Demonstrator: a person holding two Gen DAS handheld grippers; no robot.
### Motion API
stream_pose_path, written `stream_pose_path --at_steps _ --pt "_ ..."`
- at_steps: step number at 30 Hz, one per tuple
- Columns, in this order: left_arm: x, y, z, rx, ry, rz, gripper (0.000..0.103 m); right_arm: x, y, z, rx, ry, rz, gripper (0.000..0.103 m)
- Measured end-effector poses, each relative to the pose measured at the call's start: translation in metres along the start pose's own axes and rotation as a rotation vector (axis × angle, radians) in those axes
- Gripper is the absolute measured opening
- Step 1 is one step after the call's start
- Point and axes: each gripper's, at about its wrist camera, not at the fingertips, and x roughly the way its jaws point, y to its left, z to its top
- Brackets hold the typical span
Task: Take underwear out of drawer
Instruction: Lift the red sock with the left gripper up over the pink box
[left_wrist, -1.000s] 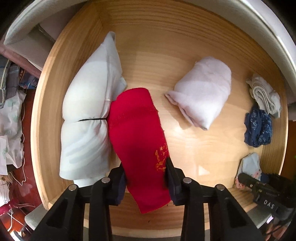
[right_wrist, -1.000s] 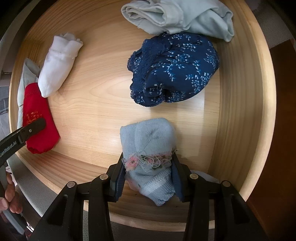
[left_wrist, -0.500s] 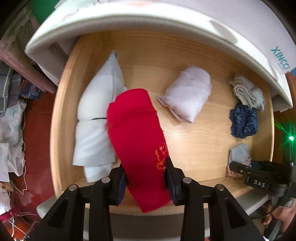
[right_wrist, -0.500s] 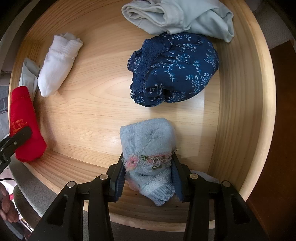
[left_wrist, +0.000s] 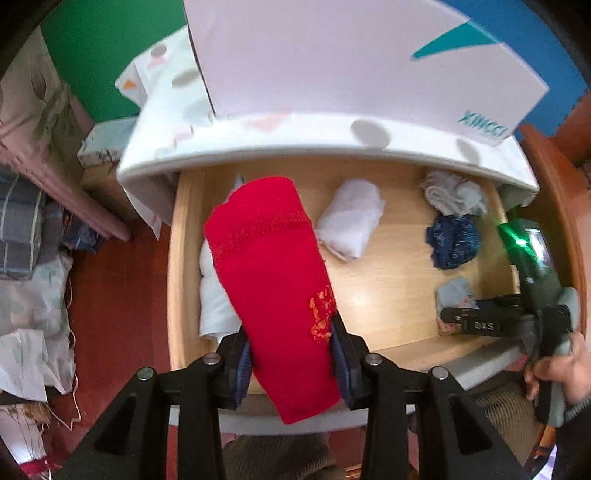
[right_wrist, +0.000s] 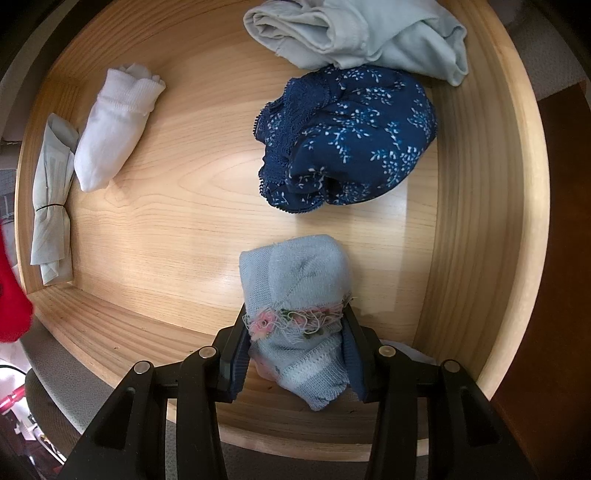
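Two grippers, both clenched. Left gripper (left_wrist: 291, 354) clamps red underwear roll (left_wrist: 273, 280), held above open wooden drawer (left_wrist: 173, 280). Right gripper (right_wrist: 293, 360) pinches light-blue knit underwear (right_wrist: 295, 291) inside drawer near front wall. Navy floral pair (right_wrist: 351, 140), pale grey-green garment (right_wrist: 354, 33), white roll (right_wrist: 114, 129), banded bundle (right_wrist: 51, 199) lie on drawer floor.

Setting: a home, most likely a bedroom; landmark is the open wooden drawer (left_wrist: 373, 295) of a white cabinet (left_wrist: 258, 147); inside it, rolled and folded underwear, e.g. navy floral pair (right_wrist: 354, 140) and white roll (right_wrist: 114, 129); left of the drawer, red-brown floor (left_wrist: 118, 295) with heaped bedding and clothes (left_wrist: 29, 280); behind the drawer, a green wall (left_wrist: 107, 55).
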Motion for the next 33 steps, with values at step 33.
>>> stream_pose_path --at_steps 33 --pt "-0.174 -0.018 0.171 0.100 -0.417 0.078 0.037 -0.007 0.012 -0.001 -0.004 -0.002 -0.042 0.041"
